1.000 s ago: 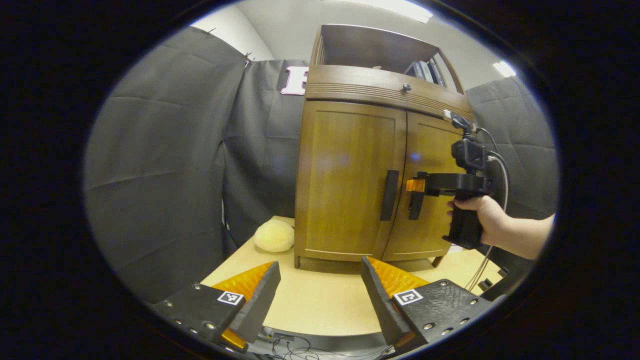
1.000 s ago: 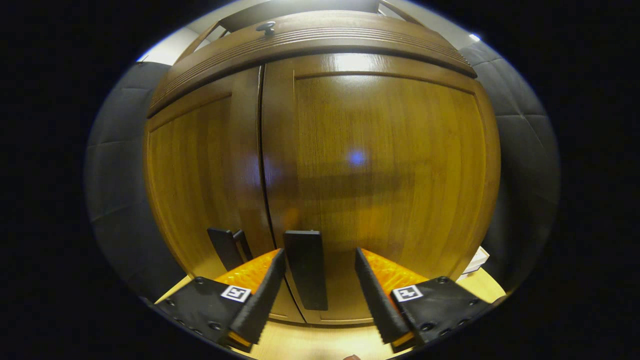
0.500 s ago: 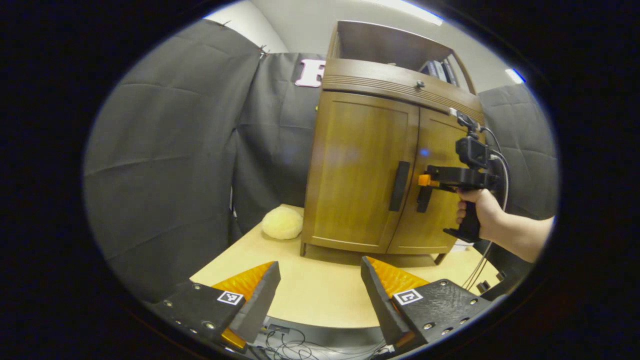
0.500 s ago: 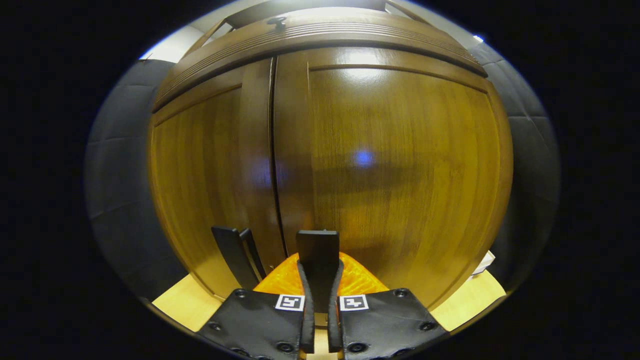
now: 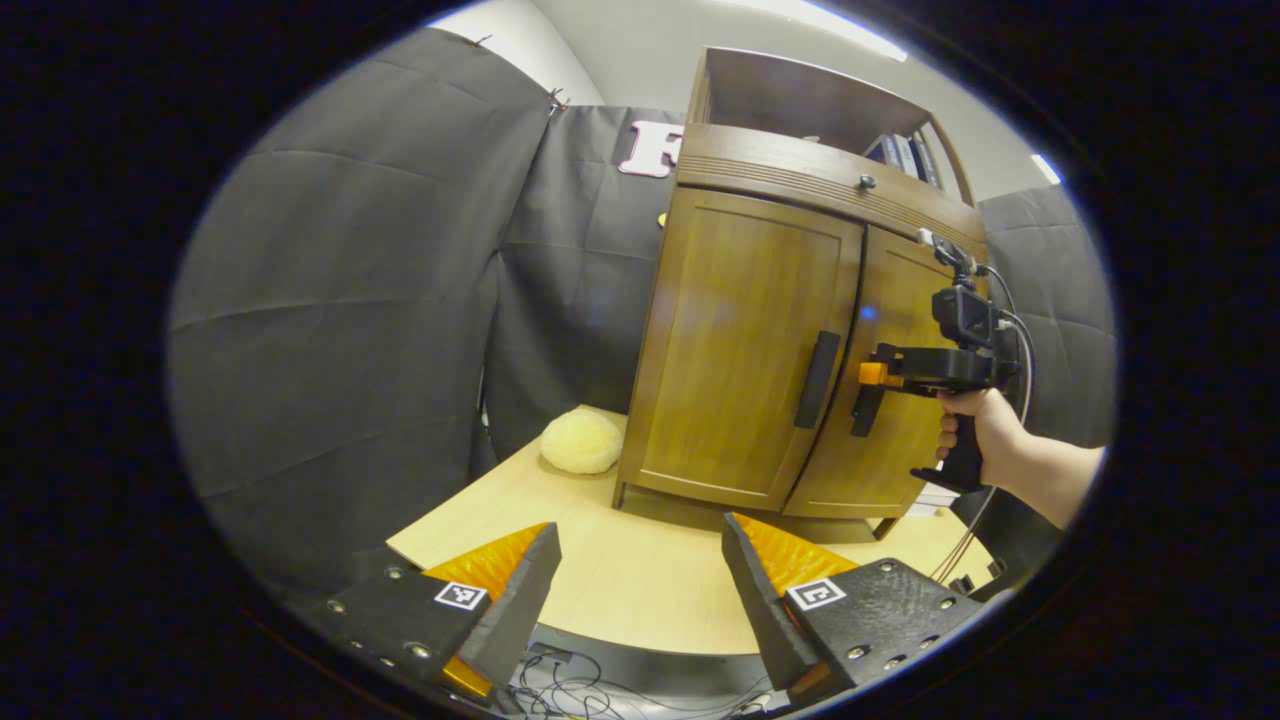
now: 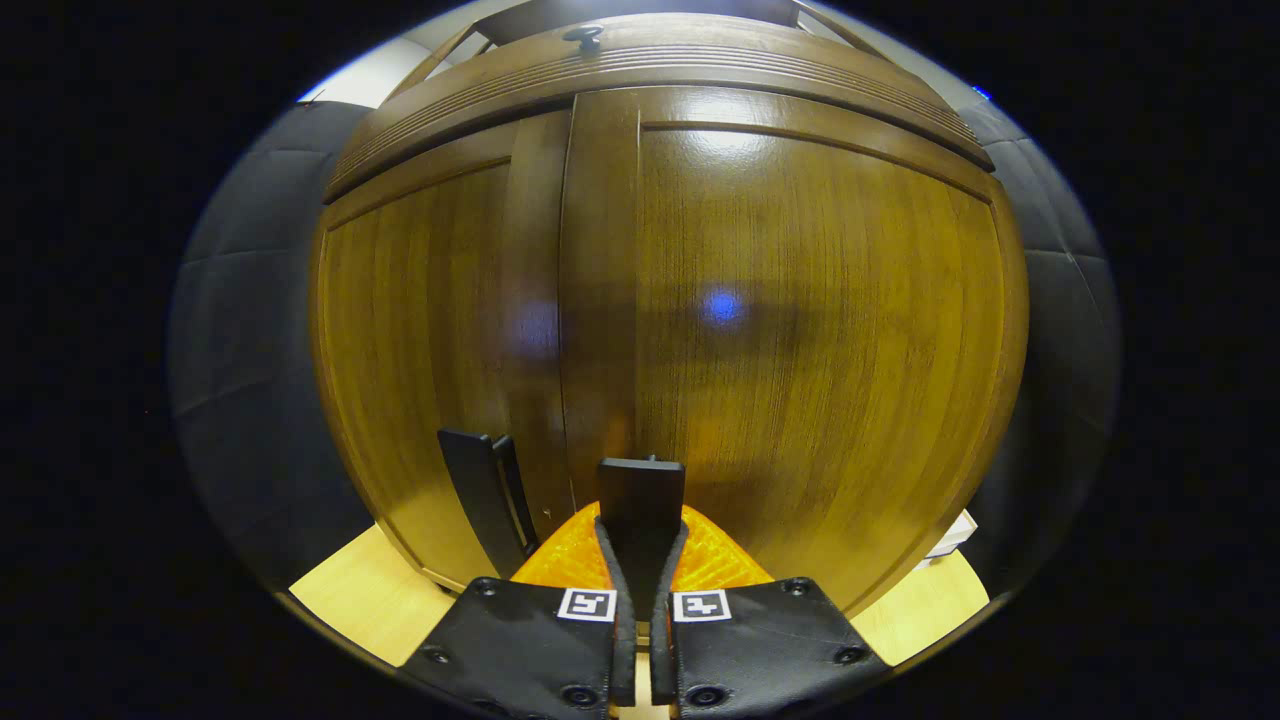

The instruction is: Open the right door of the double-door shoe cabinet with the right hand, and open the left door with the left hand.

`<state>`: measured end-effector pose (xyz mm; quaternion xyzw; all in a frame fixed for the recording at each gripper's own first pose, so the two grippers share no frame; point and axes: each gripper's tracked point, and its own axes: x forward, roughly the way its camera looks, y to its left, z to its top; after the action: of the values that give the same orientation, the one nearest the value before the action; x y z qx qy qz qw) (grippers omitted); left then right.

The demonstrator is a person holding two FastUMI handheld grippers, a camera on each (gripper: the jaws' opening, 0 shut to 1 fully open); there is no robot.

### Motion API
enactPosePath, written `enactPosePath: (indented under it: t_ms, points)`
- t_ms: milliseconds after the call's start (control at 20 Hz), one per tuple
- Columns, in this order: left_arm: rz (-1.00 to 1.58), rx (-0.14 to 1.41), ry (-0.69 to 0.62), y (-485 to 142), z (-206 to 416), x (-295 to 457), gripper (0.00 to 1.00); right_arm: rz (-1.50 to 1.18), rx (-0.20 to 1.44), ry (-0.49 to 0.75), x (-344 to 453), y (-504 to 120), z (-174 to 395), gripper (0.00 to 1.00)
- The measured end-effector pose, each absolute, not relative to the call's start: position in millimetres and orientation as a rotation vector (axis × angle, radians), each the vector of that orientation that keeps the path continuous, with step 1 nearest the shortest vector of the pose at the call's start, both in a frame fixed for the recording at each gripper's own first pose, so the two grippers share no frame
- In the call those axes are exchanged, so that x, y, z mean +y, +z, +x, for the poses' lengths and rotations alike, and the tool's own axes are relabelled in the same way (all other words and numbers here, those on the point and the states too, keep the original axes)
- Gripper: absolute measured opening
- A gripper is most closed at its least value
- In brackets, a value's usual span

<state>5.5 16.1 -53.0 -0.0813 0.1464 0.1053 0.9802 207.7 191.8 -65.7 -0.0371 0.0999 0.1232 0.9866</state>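
The wooden shoe cabinet (image 5: 745, 330) stands on a light table (image 5: 620, 570). In the left gripper view, the left door (image 5: 740, 340) and its dark vertical handle (image 5: 818, 380) are some way ahead of my open left gripper (image 5: 640, 590), which holds nothing. A hand (image 5: 985, 430) holds my right gripper (image 5: 872, 378) against the right door's handle (image 5: 864, 410). In the right gripper view, my right gripper (image 6: 640, 560) is shut on the right door's handle (image 6: 640, 495), with the right door (image 6: 820, 330) close in front. The left door's handle (image 6: 485, 495) stands just to the left. Both doors look closed.
A pale yellow plush ball (image 5: 581, 441) lies on the table by the cabinet's left side. Above the doors are a drawer front with a small knob (image 5: 867, 182) and an open shelf with books (image 5: 905, 155). Cables (image 5: 600, 690) hang below the table's near edge.
My right gripper went from open around the right door's handle to shut on it. My left gripper drew back, so the cabinet now sits farther off and more to the right.
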Motion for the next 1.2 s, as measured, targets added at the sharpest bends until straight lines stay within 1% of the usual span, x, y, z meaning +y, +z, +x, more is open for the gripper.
enactPosePath:
  t_ms: [200,250,350,400,450,500,550,650,950,1050,1200]
  points:
    - [-0.14,0.272,0.194,-41,4,14,0.91,-0.081,0.214,0.28,190,-54,202,0.04]
    - [-0.136,0.269,0.188,-39,6,15,0.91,-0.08,0.214,0.289,187,-50,201,0.07]
    - [-0.129,0.268,0.178,-37,10,16,0.91,-0.078,0.218,0.3,183,-35,194,0.07]
    - [-0.128,0.269,0.171,-37,12,14,0.91,-0.074,0.22,0.303,181,-26,191,0.04]
    - [-0.126,0.269,0.163,-37,14,13,0.91,-0.069,0.22,0.307,179,-16,188,0.04]
    - [-0.124,0.266,0.156,-36,12,12,0.91,-0.068,0.222,0.315,175,-7,187,0.07]
    - [-0.12,0.262,0.147,-34,13,12,0.91,-0.069,0.226,0.323,170,2,188,0.04]
    - [-0.109,0.251,0.128,-30,17,12,0.92,-0.069,0.232,0.334,166,17,196,0.04]
    - [-0.093,0.223,0.072,-18,22,-14,0.94,-0.061,0.233,0.334,153,13,175,0.04]
    - [-0.105,0.226,0.062,-21,22,-21,0.94,-0.052,0.235,0.331,144,15,169,0.06]
    - [-0.122,0.228,0.042,-22,23,-34,0.91,-0.043,0.222,0.345,133,17,155,0.09]
